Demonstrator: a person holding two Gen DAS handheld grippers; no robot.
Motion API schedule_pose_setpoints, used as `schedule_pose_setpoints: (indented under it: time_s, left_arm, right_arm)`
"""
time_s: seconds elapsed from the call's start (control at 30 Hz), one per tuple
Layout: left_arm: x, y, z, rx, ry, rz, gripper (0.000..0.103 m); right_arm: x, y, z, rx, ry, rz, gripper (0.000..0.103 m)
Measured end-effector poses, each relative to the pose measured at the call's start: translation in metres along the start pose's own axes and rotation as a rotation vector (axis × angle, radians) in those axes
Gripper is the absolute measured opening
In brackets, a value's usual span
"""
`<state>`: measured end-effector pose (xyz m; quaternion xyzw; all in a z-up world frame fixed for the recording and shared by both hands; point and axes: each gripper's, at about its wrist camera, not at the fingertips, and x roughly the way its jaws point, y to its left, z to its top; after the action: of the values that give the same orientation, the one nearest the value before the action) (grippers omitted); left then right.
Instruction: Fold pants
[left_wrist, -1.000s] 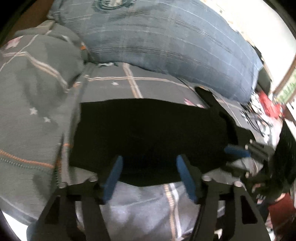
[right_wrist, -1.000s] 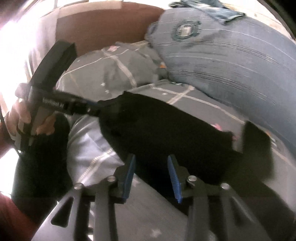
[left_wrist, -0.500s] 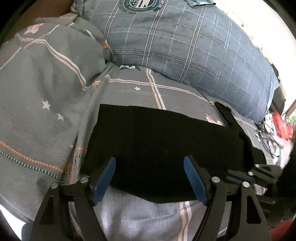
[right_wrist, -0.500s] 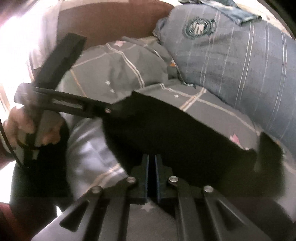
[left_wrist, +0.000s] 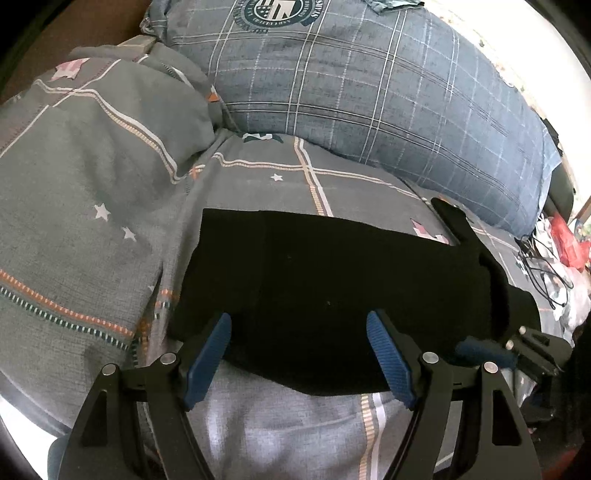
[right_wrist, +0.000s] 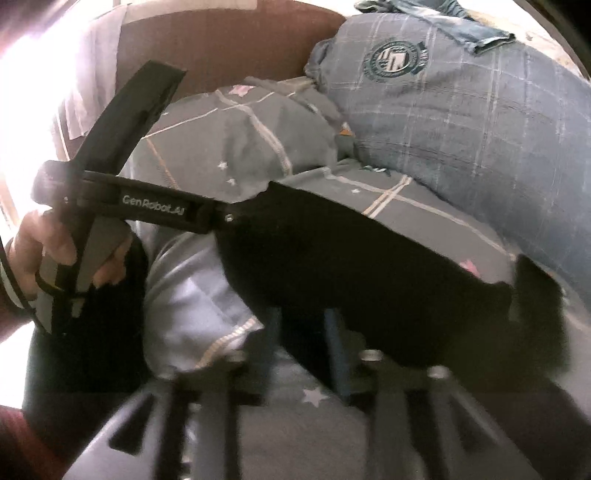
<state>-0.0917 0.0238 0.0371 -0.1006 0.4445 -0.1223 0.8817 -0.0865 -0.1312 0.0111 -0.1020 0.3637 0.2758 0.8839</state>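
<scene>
Left wrist view: sharp, evenly lit by daylight; overexposed white at 1–2 o'clock and 7 o'clock edges. Strong fisheye curvature, dark vignette at corners. Black pants (left_wrist: 332, 295) underexposed, folds barely readable.

Right wrist view: motion-blurred, worst at 6 o'clock over right gripper (right_wrist: 306, 343). Blown-out glare at 9–10 o'clock. Reddish cast at 7 o'clock.

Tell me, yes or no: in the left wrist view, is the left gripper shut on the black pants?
No: the left gripper stands wide open, its blue fingers apart over the near edge of the black pants, clamping nothing.
</scene>
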Motion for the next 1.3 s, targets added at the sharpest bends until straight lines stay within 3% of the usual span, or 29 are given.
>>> schedule_pose_setpoints:
  time_s: [0.37,0.43,0.6,0.63,0.83,1.07,1.1,1.13,1.2,1.23,1.3]
  left_arm:
    - [-0.018,-0.002,0.003,-0.025,-0.033,-0.022,0.085]
    - [-0.021,-0.007,0.006,-0.017,-0.051,-0.031,0.088]
    - [-0.012,-0.021,0.011,0.003,-0.039,-0.061,0.091]
    - [-0.007,-0.026,0.011,0.005,-0.03,-0.068,0.091]
    - [0.025,-0.051,0.019,0.026,0.012,-0.103,0.091]
    - [0.059,-0.084,0.03,0.103,0.035,-0.105,0.091]
    - [0.062,-0.086,0.031,0.109,0.041,-0.109,0.091]
    - [0.066,-0.088,0.032,0.113,0.049,-0.114,0.091]
    - [0.07,-0.09,0.032,0.118,0.054,-0.117,0.091]
    - [0.072,-0.089,0.032,0.12,0.056,-0.117,0.091]
    - [0.075,-0.087,0.032,0.117,0.061,-0.11,0.091]
  right_arm:
    - [0.003,-0.012,-0.015,0.004,0.028,-0.068,0.036]
    - [-0.003,-0.021,-0.013,0.034,0.015,-0.071,0.046]
    - [-0.024,-0.067,0.001,0.142,-0.023,-0.146,0.056]
    - [-0.027,-0.085,0.005,0.183,-0.013,-0.196,0.061]
    - [-0.006,-0.172,0.025,0.352,0.096,-0.367,0.061]
    - [0.059,-0.229,0.036,0.392,0.267,-0.449,0.061]
    - [0.072,-0.237,0.034,0.398,0.313,-0.456,0.057]
    - [0.077,-0.241,0.032,0.405,0.325,-0.45,0.046]
    - [0.074,-0.245,0.032,0.403,0.294,-0.451,0.013]
    - [0.066,-0.247,0.032,0.41,0.274,-0.44,0.007]
    - [0.045,-0.249,0.03,0.443,0.226,-0.419,0.008]
